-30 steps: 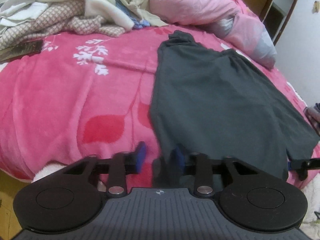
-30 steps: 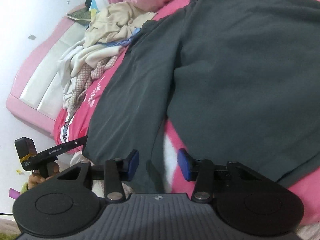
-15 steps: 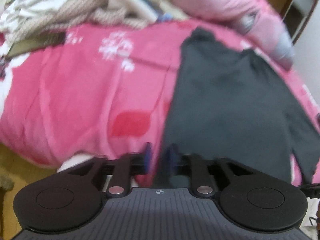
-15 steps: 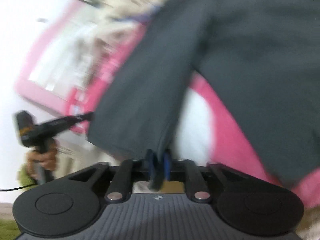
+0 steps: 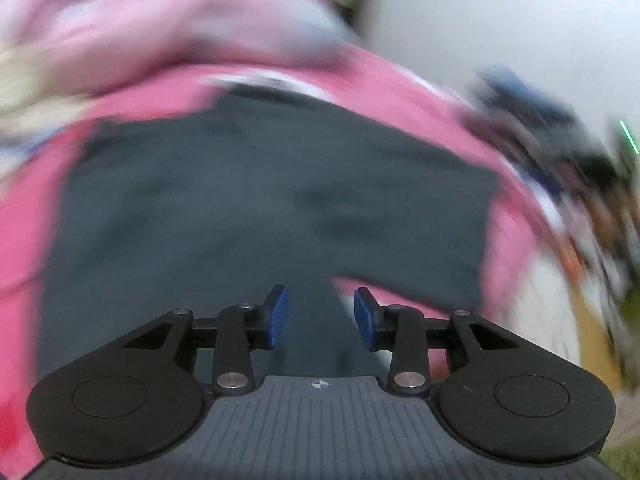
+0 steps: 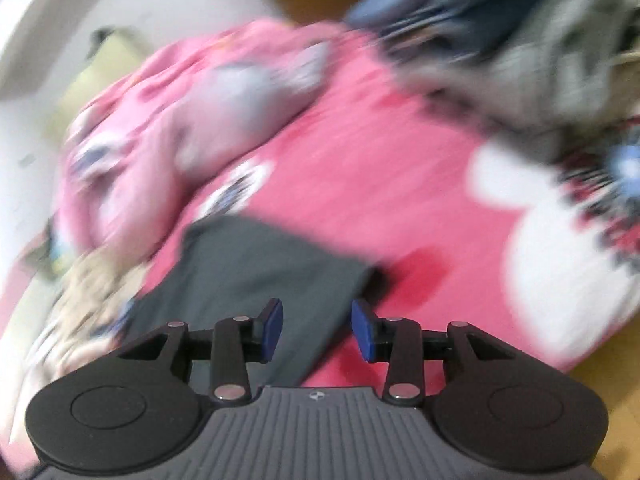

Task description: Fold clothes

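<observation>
A dark grey garment [image 5: 256,208] lies spread on the pink bed cover [image 5: 24,240]; both views are motion-blurred. In the left wrist view my left gripper [image 5: 322,318] is open just above the garment's near edge, with grey cloth showing between the blue pads [image 5: 278,316]. In the right wrist view the garment [image 6: 256,276] shows as a narrower folded-looking strip, and my right gripper [image 6: 316,330] is open above its near end, holding nothing.
A pink duvet [image 5: 160,28] lies bunched at the far side of the bed. A pile of dark and grey clothes [image 6: 520,40] sits at the upper right in the right wrist view. Light-coloured clothes [image 6: 80,296] lie at the left. The bed edge [image 5: 560,300] drops off at the right.
Both grippers were shut on the garment's hem half a second ago; both are now open and have swung over the bed, and the garment lies shorter, folded over.
</observation>
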{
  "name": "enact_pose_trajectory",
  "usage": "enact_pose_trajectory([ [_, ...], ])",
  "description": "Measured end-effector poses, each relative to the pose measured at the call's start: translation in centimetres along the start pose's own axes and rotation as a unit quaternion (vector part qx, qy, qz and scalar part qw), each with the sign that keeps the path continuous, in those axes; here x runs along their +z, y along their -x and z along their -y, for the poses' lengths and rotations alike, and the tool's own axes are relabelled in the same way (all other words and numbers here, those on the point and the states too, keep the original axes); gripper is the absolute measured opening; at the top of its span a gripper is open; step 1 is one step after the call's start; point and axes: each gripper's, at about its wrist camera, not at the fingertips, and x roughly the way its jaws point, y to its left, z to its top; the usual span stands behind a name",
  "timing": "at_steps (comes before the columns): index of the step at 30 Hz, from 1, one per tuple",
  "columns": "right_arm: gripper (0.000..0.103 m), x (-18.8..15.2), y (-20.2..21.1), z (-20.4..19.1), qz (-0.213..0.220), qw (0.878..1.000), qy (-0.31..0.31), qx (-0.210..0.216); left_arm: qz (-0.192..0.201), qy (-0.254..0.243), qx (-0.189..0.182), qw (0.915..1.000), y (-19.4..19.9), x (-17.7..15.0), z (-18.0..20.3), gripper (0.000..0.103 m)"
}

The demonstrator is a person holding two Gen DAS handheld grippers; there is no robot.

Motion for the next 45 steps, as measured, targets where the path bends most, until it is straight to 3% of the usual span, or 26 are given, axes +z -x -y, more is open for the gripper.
enact_pose_trajectory([
  [3,0.038,0.7,-1.3,1.0,0.002,1.0,-0.024,-0.002,-0.019,-0.136,-0.021,0.9902,-4.7,1.0,6.1,0.036],
  [9,0.034,1.0,-3.8,2.0,-0.006,1.0,-0.022,-0.01,-0.048,-0.202,-0.034,0.9776,-10.1,2.8,10.4,0.035],
  [10,0.03,1.1,-4.0,2.2,-0.006,1.0,-0.019,-0.009,-0.049,-0.209,-0.029,0.9763,-10.5,2.8,10.5,0.031],
  [11,0.025,1.2,-4.3,2.3,-0.008,1.0,-0.014,-0.007,-0.049,-0.204,-0.031,0.9772,-10.5,2.8,10.4,0.019],
  [13,0.002,1.3,-4.2,2.4,-0.008,1.0,0.0,-0.007,-0.048,-0.194,-0.035,0.9791,-10.4,2.7,10.2,0.005],
  [14,0.001,1.3,-4.0,2.2,-0.006,1.0,0.008,-0.008,-0.046,-0.195,-0.034,0.9791,-10.1,2.7,10.3,0.001],
  [20,0.0,0.3,-0.5,-0.5,0.021,0.996,0.084,0.007,-0.042,-0.15,-0.073,0.9851,-7.1,2.8,8.9,0.0],
  [25,0.002,-1.4,-1.8,0.2,-0.018,0.991,0.119,-0.06,-0.068,-0.121,-0.082,0.9869,-8.9,1.8,7.9,0.001],
  [27,0.004,-1.3,-1.3,0.3,-0.006,0.989,0.123,-0.077,-0.07,-0.114,-0.094,0.9866,-8.8,1.7,7.9,0.003],
  [31,0.005,-0.1,0.6,-1.2,0.039,0.986,0.141,-0.075,-0.037,-0.099,-0.122,0.9868,-6.7,2.0,7.5,0.021],
  [33,0.005,0.3,0.2,-2.8,0.041,0.984,0.162,-0.058,-0.02,-0.085,-0.129,0.9878,-5.9,2.1,7.0,0.023],
  [37,0.005,-0.4,-2.6,-5.4,0.017,0.981,0.194,-0.008,-0.014,-0.029,-0.095,0.9949,-4.6,1.5,5.2,0.028],
  [40,0.008,-1.3,-6.5,-4.8,-0.038,0.981,0.185,-0.031,-0.014,0.029,-0.057,0.9979,-2.8,0.6,2.8,0.031],
  [42,0.008,-1.7,-8.0,-4.3,-0.059,0.982,0.17,-0.055,-0.008,0.078,-0.028,0.9965,-1.0,-0.1,0.8,0.031],
  [45,0.009,-1.5,-6.4,-6.5,-0.044,0.982,0.182,-0.032,0.016,0.152,0.038,0.9875,3.1,-1.7,-2.8,0.04],
])
